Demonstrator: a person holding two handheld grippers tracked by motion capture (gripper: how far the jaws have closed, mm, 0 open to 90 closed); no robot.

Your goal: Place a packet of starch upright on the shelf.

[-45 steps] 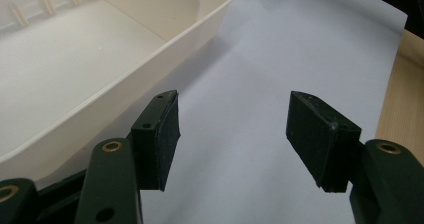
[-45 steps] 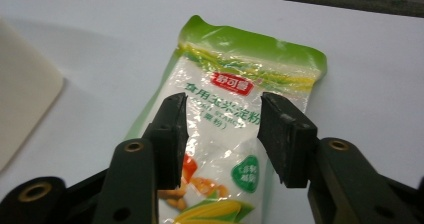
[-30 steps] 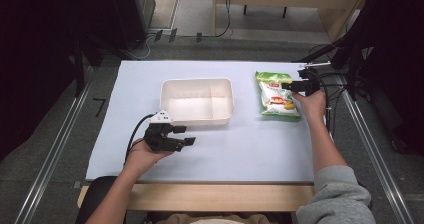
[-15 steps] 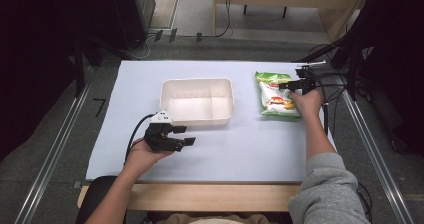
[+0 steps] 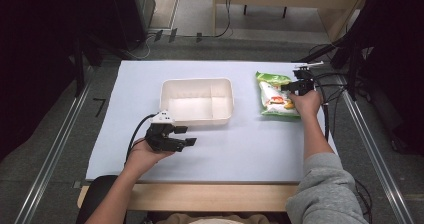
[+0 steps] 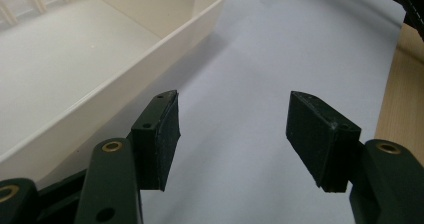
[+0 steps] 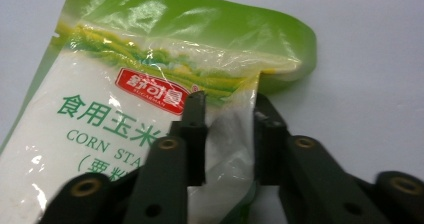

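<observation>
A green and white bag of corn starch (image 5: 275,95) lies flat on the white table, right of a cream plastic tray (image 5: 196,81). My right gripper (image 5: 296,86) is at the bag's right edge. In the right gripper view its jaws have just been closing and pinch a raised fold of the bag (image 7: 125,109) between the pads; the right gripper (image 7: 227,121) is shut on it. My left gripper (image 5: 184,136) rests low near the tray's front left corner. It (image 6: 232,134) stands open with bare table between its pads, beside the tray wall (image 6: 165,39).
The tray (image 5: 230,96) has nothing in it and sits mid-table. The table's wooden front edge (image 5: 200,194) runs below both forearms. Cables (image 5: 325,76) trail off the right side. Dark equipment stands beyond the far edge.
In the high view the right hand stays at the bag's right edge with hardly any shift. The left hand and gripper have kept still.
</observation>
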